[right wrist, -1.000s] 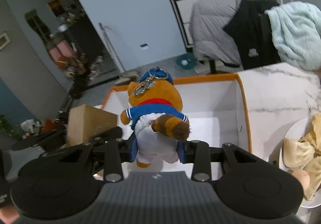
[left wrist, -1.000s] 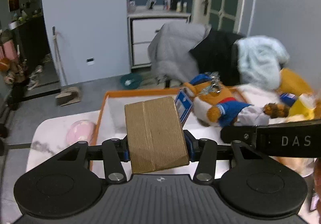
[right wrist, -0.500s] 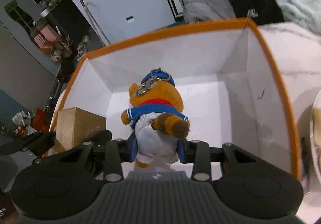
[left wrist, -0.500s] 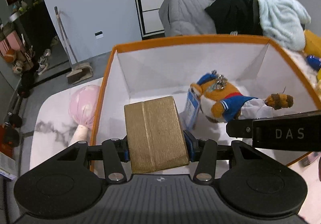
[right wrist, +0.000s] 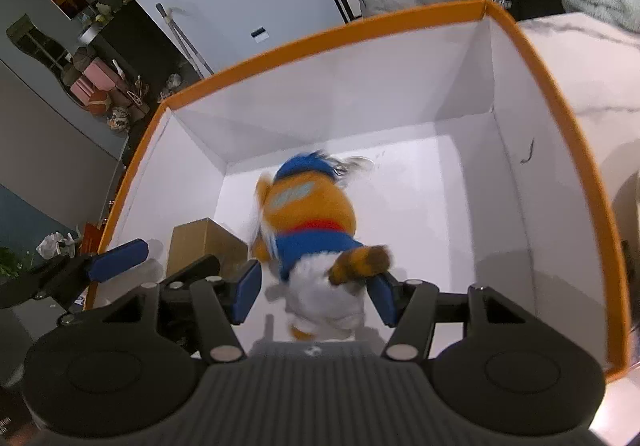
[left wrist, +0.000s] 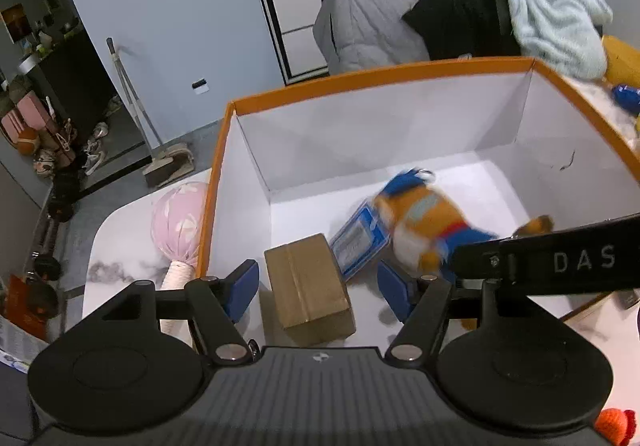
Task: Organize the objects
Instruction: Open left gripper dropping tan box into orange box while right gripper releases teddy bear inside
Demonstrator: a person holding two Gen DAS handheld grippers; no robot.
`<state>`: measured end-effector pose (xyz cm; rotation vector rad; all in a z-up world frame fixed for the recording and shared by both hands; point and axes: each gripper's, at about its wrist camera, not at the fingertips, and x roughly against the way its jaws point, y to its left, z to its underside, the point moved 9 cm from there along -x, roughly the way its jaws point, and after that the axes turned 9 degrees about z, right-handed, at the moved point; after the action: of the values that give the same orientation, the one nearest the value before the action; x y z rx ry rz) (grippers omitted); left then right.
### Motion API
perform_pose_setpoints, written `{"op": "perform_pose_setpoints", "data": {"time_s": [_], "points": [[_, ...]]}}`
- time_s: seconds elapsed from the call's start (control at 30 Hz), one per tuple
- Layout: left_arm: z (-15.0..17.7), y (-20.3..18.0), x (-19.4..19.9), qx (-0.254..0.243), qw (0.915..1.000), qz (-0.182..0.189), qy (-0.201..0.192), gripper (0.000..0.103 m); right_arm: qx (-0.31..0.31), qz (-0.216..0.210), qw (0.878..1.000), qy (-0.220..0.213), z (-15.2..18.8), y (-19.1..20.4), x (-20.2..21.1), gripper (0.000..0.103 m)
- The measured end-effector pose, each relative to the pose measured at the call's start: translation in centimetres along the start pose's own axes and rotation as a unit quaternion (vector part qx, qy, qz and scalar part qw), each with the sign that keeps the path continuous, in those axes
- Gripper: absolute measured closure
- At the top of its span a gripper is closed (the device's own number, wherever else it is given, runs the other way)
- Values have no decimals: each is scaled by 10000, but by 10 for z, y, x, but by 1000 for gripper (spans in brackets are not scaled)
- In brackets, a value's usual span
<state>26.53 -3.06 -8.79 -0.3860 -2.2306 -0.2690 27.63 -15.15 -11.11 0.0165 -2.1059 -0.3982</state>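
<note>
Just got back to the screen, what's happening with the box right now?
Both grippers are over the orange-rimmed box and both are open. The left gripper has its fingers spread on either side of the small cardboard block, which sits on the box floor. The right gripper is open around the stuffed bear, which looks blurred, probably dropping or just landed inside the box. A pink mushroom-shaped toy is on the table outside the box's left wall.

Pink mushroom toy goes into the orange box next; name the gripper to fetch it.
Left. The left gripper is open, its cardboard block released, and the pink mushroom toy lies just outside the orange box on its side.
</note>
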Motion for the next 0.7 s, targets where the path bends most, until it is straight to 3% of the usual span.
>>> {"op": "perform_pose_setpoints", "data": {"time_s": [0.13, 0.2, 0.27, 0.43, 0.67, 0.7], "points": [[-3, 4, 8, -132, 9997, -147, -139, 27, 89, 61, 9998, -155, -3, -4, 9, 43], [-9, 8, 19, -144, 9982, -334, -487, 30, 78, 56, 9997, -228, -5, -7, 13, 43], [-15, 13, 29, -23, 9966, -291, -773, 27, 81, 60, 9994, -321, -7, -9, 18, 43], [-21, 29, 45, 321, 9907, -635, -1158, 25, 250, -62, 9985, -489, -6, -4, 25, 47], [-11, 38, 45, 260, 9871, -1247, -972, 24, 739, -121, 9956, -562, 11, 15, 28, 48], [-9, 40, 45, 251, 9857, -1369, -949, 19, 837, -152, 9949, -549, 14, 18, 27, 48]]}}
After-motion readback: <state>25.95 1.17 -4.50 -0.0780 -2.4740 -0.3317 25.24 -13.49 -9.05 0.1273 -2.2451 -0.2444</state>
